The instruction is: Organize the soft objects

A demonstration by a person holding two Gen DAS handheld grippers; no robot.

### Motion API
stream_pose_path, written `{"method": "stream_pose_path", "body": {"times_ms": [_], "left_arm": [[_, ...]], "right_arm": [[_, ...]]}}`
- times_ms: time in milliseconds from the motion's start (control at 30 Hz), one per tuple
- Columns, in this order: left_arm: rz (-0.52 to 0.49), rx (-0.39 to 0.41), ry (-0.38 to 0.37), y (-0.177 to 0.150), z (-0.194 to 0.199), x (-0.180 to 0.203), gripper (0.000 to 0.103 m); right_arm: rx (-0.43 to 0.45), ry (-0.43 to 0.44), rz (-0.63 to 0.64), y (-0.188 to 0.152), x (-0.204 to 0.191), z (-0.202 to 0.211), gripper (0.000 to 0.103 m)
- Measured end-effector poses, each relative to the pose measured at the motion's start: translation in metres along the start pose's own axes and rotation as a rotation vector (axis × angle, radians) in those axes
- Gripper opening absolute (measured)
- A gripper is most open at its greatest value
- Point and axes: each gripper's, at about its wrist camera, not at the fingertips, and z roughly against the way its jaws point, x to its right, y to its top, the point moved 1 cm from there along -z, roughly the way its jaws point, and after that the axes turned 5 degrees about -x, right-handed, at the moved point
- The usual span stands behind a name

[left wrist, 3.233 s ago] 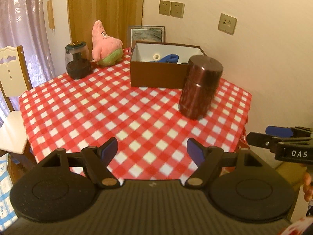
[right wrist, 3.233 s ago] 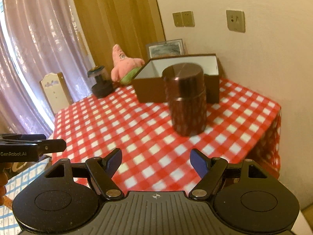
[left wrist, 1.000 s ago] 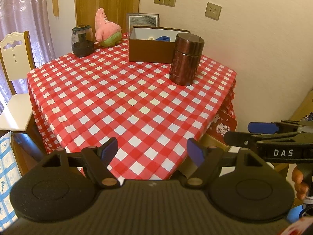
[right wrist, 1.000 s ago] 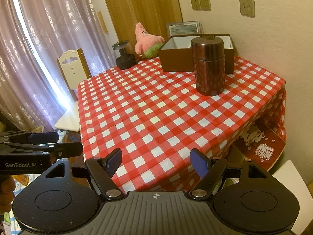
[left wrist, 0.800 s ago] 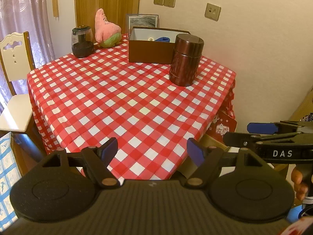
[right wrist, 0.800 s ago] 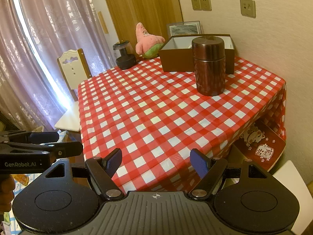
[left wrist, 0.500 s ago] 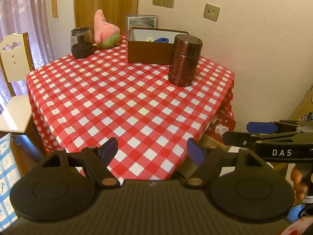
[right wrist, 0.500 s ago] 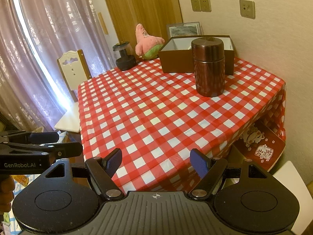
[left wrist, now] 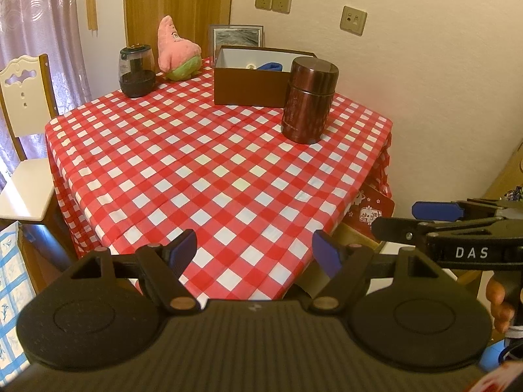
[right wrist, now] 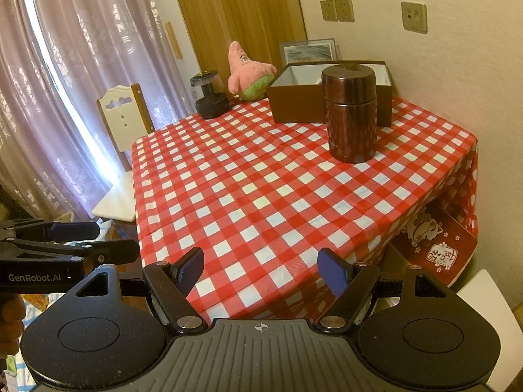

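Note:
A pink starfish plush toy [left wrist: 176,55] leans at the far side of the red checked table [left wrist: 209,163], left of an open brown box [left wrist: 258,80]. A blue soft item [left wrist: 269,66] lies inside the box. The plush [right wrist: 247,72] and box [right wrist: 304,101] also show in the right wrist view. My left gripper [left wrist: 255,254] is open and empty, off the table's near corner. My right gripper [right wrist: 261,269] is open and empty, also off the near edge. Each gripper shows at the side of the other's view.
A dark brown metal canister [left wrist: 309,96] stands in front of the box. A dark glass jar [left wrist: 136,72] stands left of the plush. A framed picture [left wrist: 236,36] leans on the wall. A white chair [left wrist: 23,130] stands left of the table. A red box [right wrist: 434,241] sits under the table.
Both grippers have pulled back from the table since 3.2 s ago, so the whole table now shows. In the last second they have barely moved.

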Motion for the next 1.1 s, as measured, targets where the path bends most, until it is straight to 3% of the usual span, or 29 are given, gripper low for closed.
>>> {"method": "stream_pose_path", "body": {"times_ms": [1100], "left_arm": [[0.000, 0.002, -0.001, 0.0016, -0.0009, 0.0015, 0.076]], "right_arm": [[0.003, -0.002, 0.000, 0.0047, -0.0032, -0.0022, 0.076]]}}
